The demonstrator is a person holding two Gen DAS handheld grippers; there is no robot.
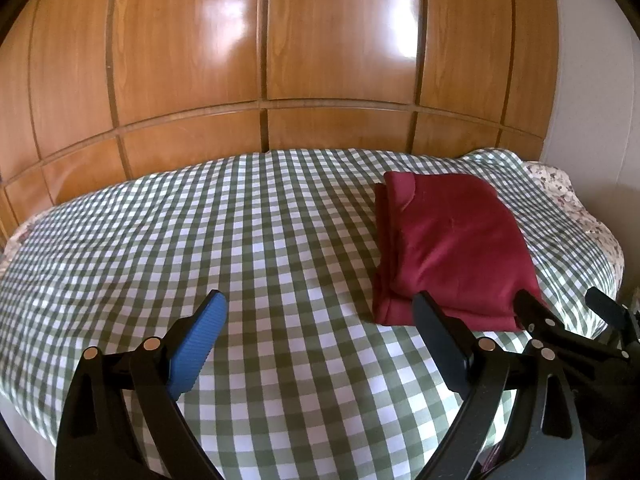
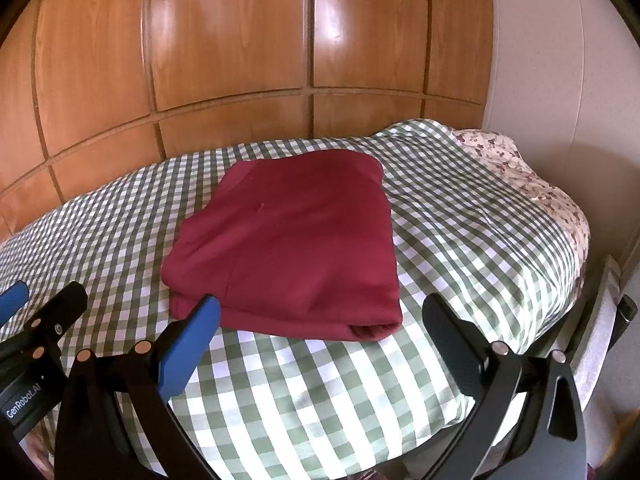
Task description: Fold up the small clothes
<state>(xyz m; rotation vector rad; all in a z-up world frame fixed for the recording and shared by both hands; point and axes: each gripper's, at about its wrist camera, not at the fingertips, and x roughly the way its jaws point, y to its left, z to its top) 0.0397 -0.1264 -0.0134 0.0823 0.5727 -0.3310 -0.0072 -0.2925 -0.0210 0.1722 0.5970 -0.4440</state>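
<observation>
A dark red garment [image 2: 288, 244] lies folded into a thick rectangle on the green-and-white checked bed cover [image 2: 460, 240]. In the left wrist view the garment [image 1: 452, 244] sits to the right, ahead of the gripper. My left gripper [image 1: 320, 312] is open over bare cover, nothing between its fingers. My right gripper [image 2: 320, 316] is open too, just short of the garment's near folded edge, holding nothing. The right gripper also shows at the right edge of the left wrist view [image 1: 568, 304]. The left gripper's fingers [image 2: 16, 296] show at the left edge of the right wrist view.
A glossy wooden panelled wall [image 1: 320, 40] rises right behind the bed. A floral sheet [image 2: 532, 184] shows at the bed's far right corner, beside a white wall [image 2: 560, 80]. Left of the garment stretches flat checked cover [image 1: 180, 232].
</observation>
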